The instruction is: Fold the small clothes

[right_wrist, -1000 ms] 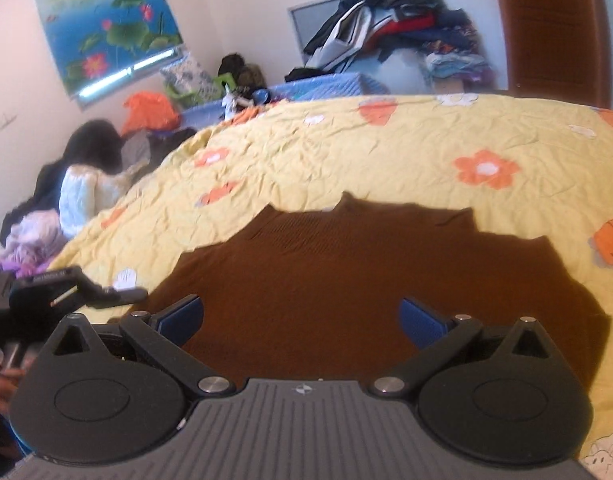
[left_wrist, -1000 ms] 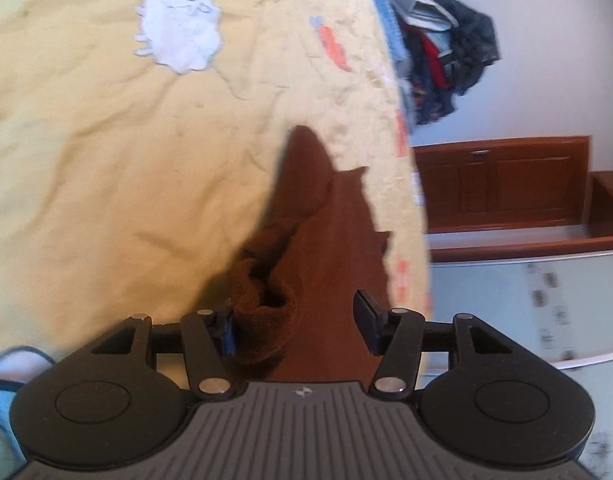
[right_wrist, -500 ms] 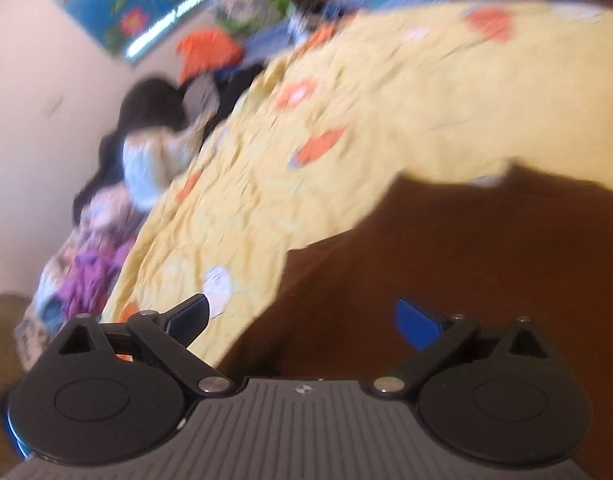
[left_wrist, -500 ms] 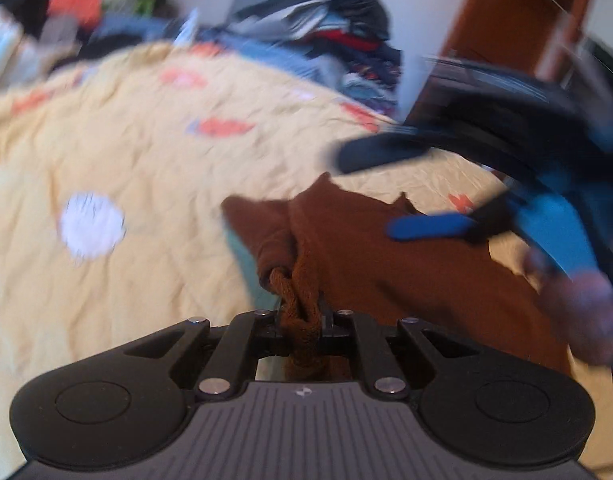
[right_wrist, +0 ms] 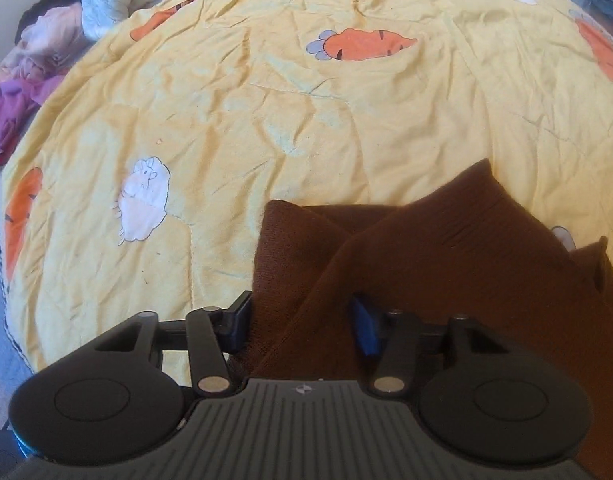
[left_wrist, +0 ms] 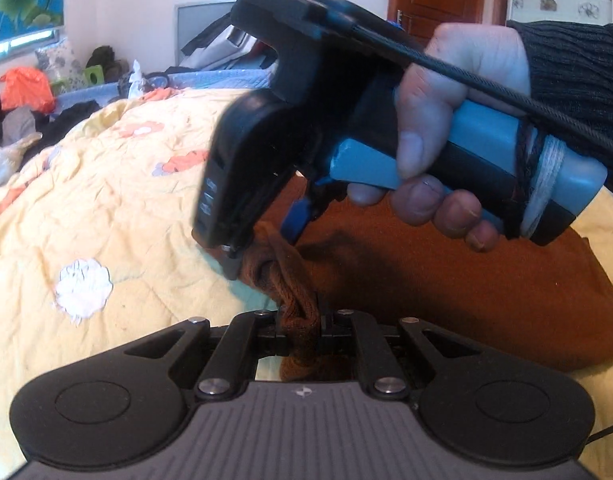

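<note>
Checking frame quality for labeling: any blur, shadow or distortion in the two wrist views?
Left wrist: the right gripper up close is slightly soft, casting a dark shadow on the brown sweater; the room bows from fisheye. Right wrist: sharp, evenly lit yellow quilt, its edges curved by the lens.

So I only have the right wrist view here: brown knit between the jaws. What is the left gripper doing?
Observer: The left gripper is shut on a bunched edge of the brown sweater.
Operator: Where is it relative to mine?
Observer: Right beside it; the right gripper reaches down just beyond the left's fingertips, its jaws closing around the same bunch.
Operator: Anything else?
Observer: A hand in a dark knit sleeve squeezes its blue trigger.
</note>
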### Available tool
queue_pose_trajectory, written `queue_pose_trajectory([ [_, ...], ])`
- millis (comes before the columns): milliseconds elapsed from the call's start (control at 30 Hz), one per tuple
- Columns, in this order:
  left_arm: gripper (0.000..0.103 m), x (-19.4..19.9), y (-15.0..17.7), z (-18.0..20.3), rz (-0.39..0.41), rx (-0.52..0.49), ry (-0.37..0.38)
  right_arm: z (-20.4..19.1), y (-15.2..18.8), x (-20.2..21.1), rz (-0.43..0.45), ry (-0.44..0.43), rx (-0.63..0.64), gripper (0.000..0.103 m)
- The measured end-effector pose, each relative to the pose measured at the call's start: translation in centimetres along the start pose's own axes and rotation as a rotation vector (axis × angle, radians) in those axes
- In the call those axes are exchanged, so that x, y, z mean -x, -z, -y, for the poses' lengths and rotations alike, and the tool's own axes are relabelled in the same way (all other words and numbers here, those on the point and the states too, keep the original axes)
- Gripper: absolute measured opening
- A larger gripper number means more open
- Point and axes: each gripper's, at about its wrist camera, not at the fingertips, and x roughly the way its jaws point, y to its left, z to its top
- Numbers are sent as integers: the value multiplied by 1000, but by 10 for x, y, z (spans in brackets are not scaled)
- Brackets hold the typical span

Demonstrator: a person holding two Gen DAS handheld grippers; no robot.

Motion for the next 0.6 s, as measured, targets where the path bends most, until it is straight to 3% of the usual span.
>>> queue_pose_trajectory([
  [100,9,2,-5,8,8,-35,0,16,6,10,47,-39,-17,28],
  [200,9,7,-14,27,28,-92,27,45,25,35,142,-127,-95,23],
  [300,9,15,-28,64,94,-181,110,84,61,80,285,-193,-183,23],
  [467,9,25,-30,150,174,-352,352,172,172,156,513,-214,-408,23],
  [533,11,15,-13,183,139,-428,447,210,228,165,576,-238,-552,23],
  [600,11,2,7,203,83,-470,479,242,279,152,596,-263,-714,26],
])
